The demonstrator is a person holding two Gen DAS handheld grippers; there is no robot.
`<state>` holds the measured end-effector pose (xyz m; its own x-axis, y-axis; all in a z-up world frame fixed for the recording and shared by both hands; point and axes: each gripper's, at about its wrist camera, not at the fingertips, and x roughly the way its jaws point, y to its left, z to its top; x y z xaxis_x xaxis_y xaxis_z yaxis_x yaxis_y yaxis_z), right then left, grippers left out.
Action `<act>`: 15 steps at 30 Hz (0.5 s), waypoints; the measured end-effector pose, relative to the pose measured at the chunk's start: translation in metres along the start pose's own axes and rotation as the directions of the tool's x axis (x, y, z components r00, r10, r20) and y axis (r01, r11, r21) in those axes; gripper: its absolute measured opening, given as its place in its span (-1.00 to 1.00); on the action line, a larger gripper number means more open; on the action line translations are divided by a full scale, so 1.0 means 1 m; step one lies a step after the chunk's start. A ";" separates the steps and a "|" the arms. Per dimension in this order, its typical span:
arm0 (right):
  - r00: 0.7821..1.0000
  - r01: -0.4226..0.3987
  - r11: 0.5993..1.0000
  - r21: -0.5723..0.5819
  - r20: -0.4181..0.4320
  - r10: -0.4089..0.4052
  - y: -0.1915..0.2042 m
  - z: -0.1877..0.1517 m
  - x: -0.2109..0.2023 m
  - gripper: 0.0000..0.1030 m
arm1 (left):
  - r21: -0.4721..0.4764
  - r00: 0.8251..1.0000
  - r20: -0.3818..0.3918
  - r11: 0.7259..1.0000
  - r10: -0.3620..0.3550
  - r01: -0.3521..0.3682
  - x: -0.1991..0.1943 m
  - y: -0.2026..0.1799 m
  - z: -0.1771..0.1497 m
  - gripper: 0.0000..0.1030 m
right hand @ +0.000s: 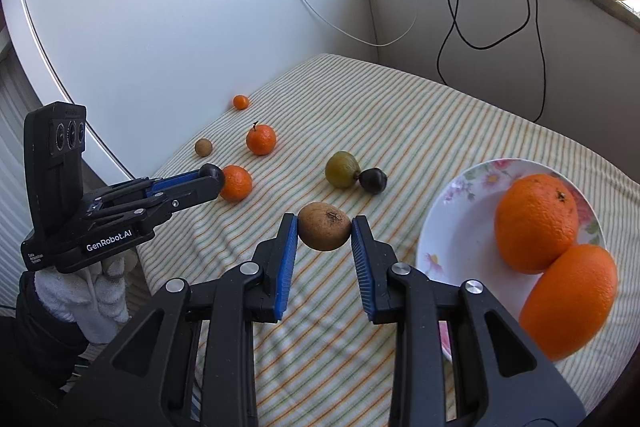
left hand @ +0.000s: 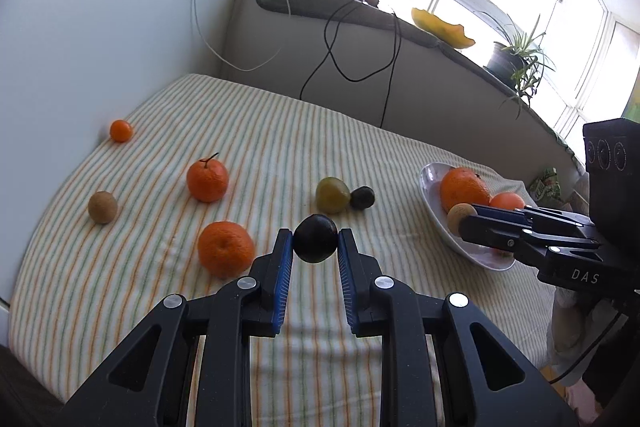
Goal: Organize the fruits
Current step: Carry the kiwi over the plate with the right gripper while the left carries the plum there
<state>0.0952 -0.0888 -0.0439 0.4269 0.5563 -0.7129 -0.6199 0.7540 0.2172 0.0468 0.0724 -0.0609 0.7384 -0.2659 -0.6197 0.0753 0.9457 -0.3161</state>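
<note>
My left gripper (left hand: 315, 245) is shut on a dark purple round fruit (left hand: 315, 238), held above the striped cloth. My right gripper (right hand: 325, 227) is shut on a brown kiwi (right hand: 325, 225), held just left of the white floral plate (right hand: 456, 223). Two big oranges (right hand: 536, 223) lie in that plate. On the cloth lie an orange (left hand: 226, 249), a stemmed orange (left hand: 207, 179), a small tangerine (left hand: 121, 131), a second kiwi (left hand: 103, 207), a green fruit (left hand: 332, 195) and a small dark fruit (left hand: 362, 197) touching it.
The striped cloth (left hand: 280, 131) covers a table set into a white wall corner. Black and white cables (left hand: 352, 39) hang from the sill behind. On the sill stand a potted plant (left hand: 516, 59) and a yellow fruit peel (left hand: 442, 27). A gloved hand (right hand: 84, 291) holds the left gripper.
</note>
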 end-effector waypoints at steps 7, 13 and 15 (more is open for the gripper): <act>0.998 0.052 0.998 0.042 0.025 -0.053 -0.025 -0.013 -0.023 -0.44 | 0.061 0.998 -0.024 0.996 -0.063 0.064 0.020 -0.034 0.007 -0.59; 0.995 0.092 0.992 0.086 0.024 -0.094 -0.047 -0.025 -0.033 -0.44 | 0.098 0.992 -0.058 0.988 -0.113 0.118 0.041 -0.061 0.010 -0.59; 0.995 0.097 0.991 0.098 0.023 -0.100 -0.051 -0.030 -0.036 -0.44 | 0.103 0.989 -0.070 0.985 -0.132 0.139 0.048 -0.070 0.011 -0.59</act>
<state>0.0918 -0.1579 -0.0496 0.5018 0.4866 -0.7152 -0.5085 0.8348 0.2111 0.0842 -0.0043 -0.0610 0.6733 -0.4013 -0.6210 0.2457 0.9136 -0.3240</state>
